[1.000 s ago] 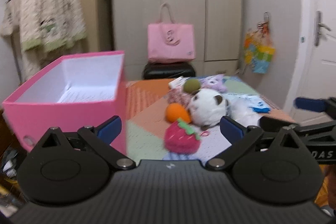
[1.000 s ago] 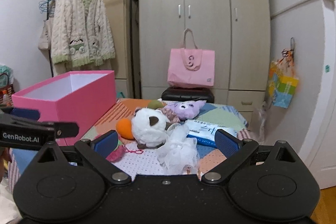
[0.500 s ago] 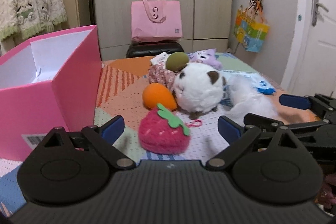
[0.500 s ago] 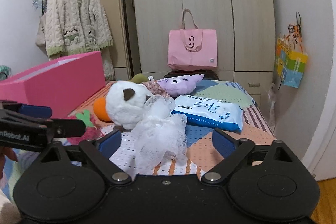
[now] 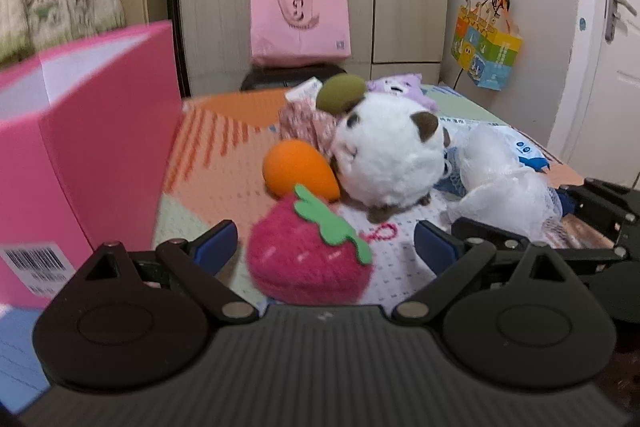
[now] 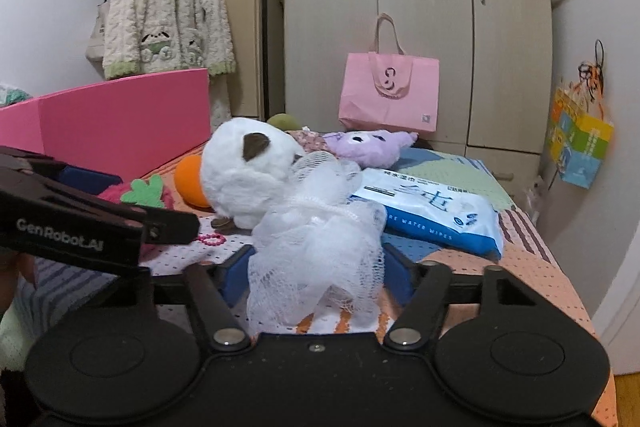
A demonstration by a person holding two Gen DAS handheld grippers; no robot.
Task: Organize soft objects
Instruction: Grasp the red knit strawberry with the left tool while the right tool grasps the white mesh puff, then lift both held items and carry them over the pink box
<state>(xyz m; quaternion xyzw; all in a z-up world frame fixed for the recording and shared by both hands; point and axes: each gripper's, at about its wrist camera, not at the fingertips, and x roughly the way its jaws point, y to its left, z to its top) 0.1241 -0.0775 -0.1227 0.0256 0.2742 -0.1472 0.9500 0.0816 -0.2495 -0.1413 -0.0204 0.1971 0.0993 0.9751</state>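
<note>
My left gripper (image 5: 324,247) is open, its fingers on either side of a pink knitted strawberry (image 5: 308,253) lying on the patterned table. Behind it lie an orange plush (image 5: 298,167), a white panda plush (image 5: 390,159), an olive ball (image 5: 340,93) and a purple plush (image 5: 400,89). My right gripper (image 6: 314,275) is open around a white mesh bath puff (image 6: 316,239); the pads stand beside it and contact is unclear. The open pink box (image 5: 84,147) stands at the left.
A blue wet-wipes pack (image 6: 428,211) lies right of the puff. A pink tote bag (image 6: 388,91) sits on a black stool by the wardrobe. A cardigan (image 6: 168,19) hangs at the left. The table's right edge is near the door.
Both grippers have moved forward and down. The strawberry now sits between the left fingers and the bath puff between the right fingers. The right fingers have narrowed a little.
</note>
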